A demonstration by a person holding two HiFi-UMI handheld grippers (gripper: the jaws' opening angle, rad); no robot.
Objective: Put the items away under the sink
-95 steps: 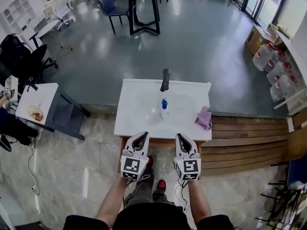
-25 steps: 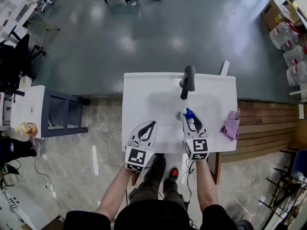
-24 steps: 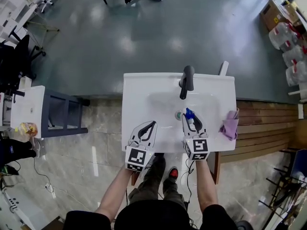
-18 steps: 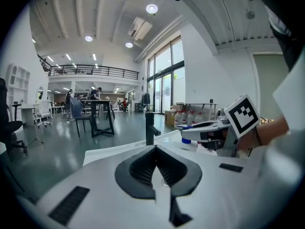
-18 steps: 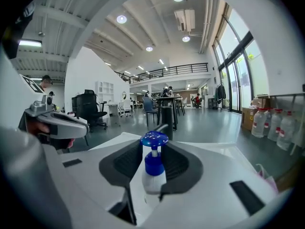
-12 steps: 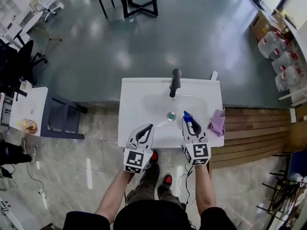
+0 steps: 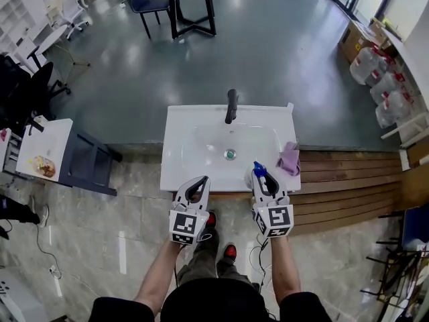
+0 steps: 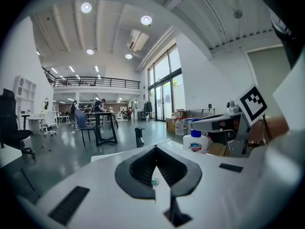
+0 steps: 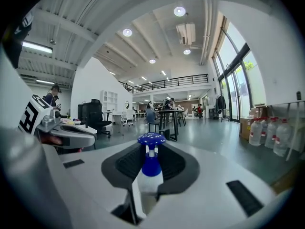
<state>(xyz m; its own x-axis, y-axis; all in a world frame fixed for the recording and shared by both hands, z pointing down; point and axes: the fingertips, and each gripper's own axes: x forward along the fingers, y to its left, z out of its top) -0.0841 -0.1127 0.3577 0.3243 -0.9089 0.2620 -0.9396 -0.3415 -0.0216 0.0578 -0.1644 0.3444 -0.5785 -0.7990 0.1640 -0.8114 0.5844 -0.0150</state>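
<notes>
The pump bottle, white with a blue top, stands upright between the jaws of the right gripper. The jaws have just been closing and pinch its body, holding it above the front edge of the white sink, just beside the purple cloth at the sink's right corner. The left gripper hovers off the same front edge, its jaws together at the tips with nothing between them.
</notes>
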